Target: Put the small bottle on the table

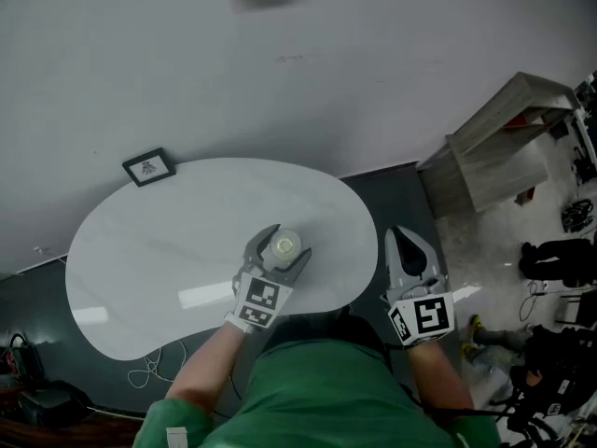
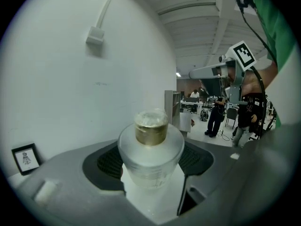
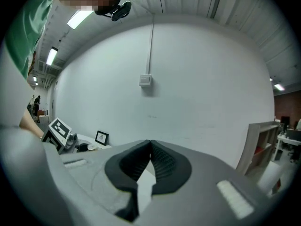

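Observation:
The small bottle (image 1: 283,246), frosted clear with a gold cap, stands upright between the jaws of my left gripper (image 1: 284,242) over the near middle of the white table (image 1: 159,250). In the left gripper view both dark pads press the sides of the bottle (image 2: 150,147), so the left gripper (image 2: 150,163) is shut on it. Whether its base touches the tabletop is hidden. My right gripper (image 1: 403,243) hovers just off the table's right edge; its ribbed tips meet with nothing between them, so the right gripper (image 3: 150,149) is shut.
A small black picture frame (image 1: 148,166) stands at the table's far left by the white wall. A wooden shelf unit (image 1: 504,138) is at the right. White cables (image 1: 149,371) lie on the dark floor near the table's front. People stand far off (image 2: 216,117).

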`<state>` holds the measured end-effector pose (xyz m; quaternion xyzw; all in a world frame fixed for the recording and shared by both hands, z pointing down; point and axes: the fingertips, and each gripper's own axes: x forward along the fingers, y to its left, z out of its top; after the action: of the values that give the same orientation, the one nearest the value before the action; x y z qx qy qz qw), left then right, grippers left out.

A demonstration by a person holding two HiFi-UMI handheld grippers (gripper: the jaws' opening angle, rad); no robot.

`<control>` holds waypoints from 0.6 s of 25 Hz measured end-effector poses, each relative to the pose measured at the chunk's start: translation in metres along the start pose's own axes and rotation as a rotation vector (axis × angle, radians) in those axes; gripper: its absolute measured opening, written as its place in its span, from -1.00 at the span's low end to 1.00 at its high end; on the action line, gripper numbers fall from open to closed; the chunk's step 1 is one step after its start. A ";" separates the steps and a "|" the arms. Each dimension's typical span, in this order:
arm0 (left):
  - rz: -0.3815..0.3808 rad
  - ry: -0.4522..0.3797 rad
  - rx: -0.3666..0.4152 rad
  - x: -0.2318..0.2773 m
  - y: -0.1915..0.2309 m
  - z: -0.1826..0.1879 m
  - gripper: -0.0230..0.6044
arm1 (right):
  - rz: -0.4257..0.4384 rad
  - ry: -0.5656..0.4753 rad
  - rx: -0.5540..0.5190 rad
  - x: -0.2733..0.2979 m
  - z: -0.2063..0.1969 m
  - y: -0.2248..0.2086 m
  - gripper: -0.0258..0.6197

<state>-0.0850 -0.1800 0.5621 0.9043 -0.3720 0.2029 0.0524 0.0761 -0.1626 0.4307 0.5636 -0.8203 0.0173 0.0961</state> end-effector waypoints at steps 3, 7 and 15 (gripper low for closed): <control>-0.027 0.010 0.007 0.017 -0.001 -0.002 0.17 | -0.021 0.022 0.011 -0.001 -0.008 -0.008 -0.91; -0.032 0.027 0.008 0.041 -0.001 -0.006 0.17 | -0.028 0.048 0.024 0.001 -0.020 -0.022 -0.91; -0.038 0.047 -0.008 0.084 -0.001 -0.016 0.17 | -0.023 0.087 0.019 0.003 -0.036 -0.044 -0.91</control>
<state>-0.0359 -0.2301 0.6112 0.9060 -0.3540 0.2216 0.0684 0.1203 -0.1768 0.4627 0.5728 -0.8084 0.0488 0.1266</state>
